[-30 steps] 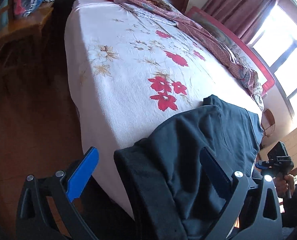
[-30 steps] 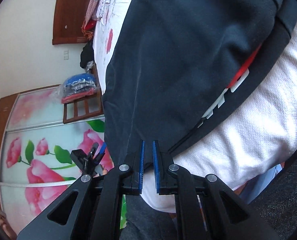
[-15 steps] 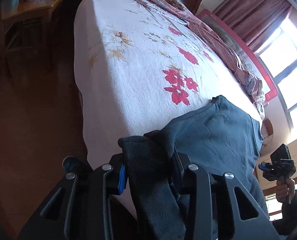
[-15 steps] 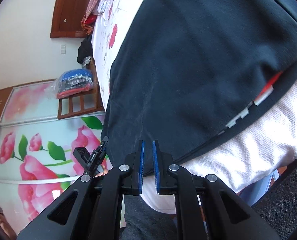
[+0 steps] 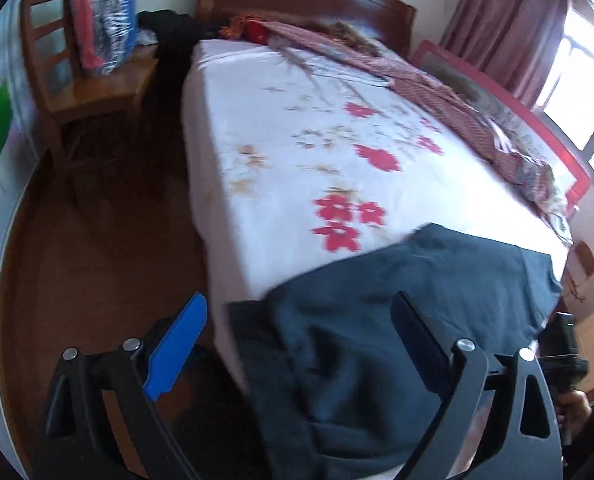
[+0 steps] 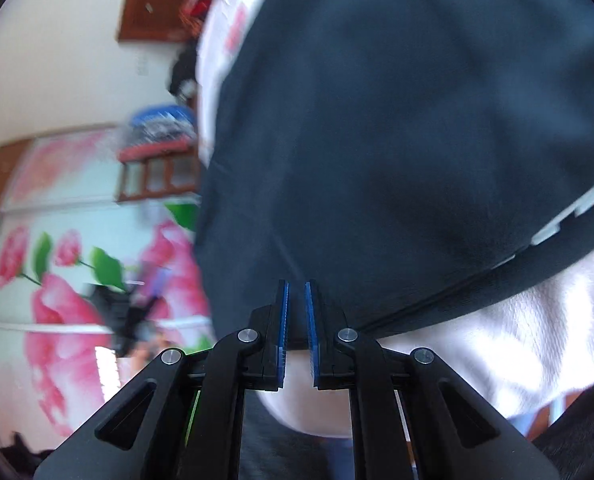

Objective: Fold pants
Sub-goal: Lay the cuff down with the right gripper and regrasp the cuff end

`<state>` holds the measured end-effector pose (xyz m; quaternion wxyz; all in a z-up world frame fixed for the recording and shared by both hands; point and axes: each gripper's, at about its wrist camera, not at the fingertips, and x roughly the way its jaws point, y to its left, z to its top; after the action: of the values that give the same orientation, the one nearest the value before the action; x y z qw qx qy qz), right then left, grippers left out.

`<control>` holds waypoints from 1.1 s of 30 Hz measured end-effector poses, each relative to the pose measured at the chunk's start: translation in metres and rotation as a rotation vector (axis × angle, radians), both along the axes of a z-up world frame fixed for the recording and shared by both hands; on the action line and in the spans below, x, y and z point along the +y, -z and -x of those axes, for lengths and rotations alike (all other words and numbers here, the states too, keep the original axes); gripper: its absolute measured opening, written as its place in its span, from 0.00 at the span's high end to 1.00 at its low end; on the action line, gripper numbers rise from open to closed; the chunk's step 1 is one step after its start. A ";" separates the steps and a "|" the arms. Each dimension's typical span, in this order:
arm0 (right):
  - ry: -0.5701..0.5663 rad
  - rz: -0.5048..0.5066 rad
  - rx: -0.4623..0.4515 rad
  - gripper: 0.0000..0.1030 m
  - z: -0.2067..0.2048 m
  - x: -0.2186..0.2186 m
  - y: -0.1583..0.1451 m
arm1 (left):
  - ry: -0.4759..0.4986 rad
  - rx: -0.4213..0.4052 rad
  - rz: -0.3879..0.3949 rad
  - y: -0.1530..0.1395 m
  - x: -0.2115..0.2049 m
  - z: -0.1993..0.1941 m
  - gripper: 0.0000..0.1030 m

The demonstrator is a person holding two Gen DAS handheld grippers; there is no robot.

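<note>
- The dark pants (image 5: pixel 397 320) lie at the near corner of the bed (image 5: pixel 297 128), spread over the flowered white sheet, with one end spilling over the edge toward the floor (image 5: pixel 89 264).
- The left hand-held gripper (image 5: pixel 301 344) has its fingers wide apart, one on either side of the hanging end of the cloth, and grips nothing.
- The right hand-held gripper (image 6: pixel 295 320) has its blue pads nearly together, with a thin gap between them. They sit right at the seam edge of the pants (image 6: pixel 397 140), but the blur hides whether any cloth is pinched, so I cannot tell whether it has a hold.
- The step in hand looks like taking hold of the pants at both ends, ready to lift and fold them.
- To do it well, the left hand-held gripper should close on the thick band of cloth at the bed's edge, taking all layers at once so none slips free during the lift.
- The right one should pinch squarely on the seam and not on the sheet beneath, which lies just beside the hem.
- Both holds ought to be at matching points on the garment, so the fold line comes out straight.
- Lifting gently and keeping the cloth lightly taut between the two hands should stop the hanging end from dragging the rest off the bed.
- The checked blanket (image 5: pixel 437 88) along the far side is well apart and should not interfere.
</note>
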<state>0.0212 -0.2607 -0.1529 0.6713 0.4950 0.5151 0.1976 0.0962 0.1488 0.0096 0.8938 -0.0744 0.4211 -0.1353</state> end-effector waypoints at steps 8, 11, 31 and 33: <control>0.067 0.009 -0.162 0.67 0.020 -0.065 -0.052 | 0.157 0.171 -0.026 0.065 -0.089 0.002 0.07; 0.326 0.074 -0.212 0.50 0.049 -0.164 -0.068 | 0.157 0.182 -0.022 0.088 -0.069 0.012 0.09; 1.025 0.251 -0.076 0.50 0.068 -0.419 -0.045 | 0.124 0.205 -0.165 0.090 -0.097 0.012 0.02; 1.011 0.282 -0.082 0.52 0.069 -0.418 -0.045 | 0.123 0.207 -0.167 0.091 -0.097 0.010 0.02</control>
<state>-0.0482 -0.6785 -0.1078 0.7624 0.5786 0.2067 -0.2030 0.0865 0.0520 -0.0813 0.8385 0.0126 0.5247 -0.1461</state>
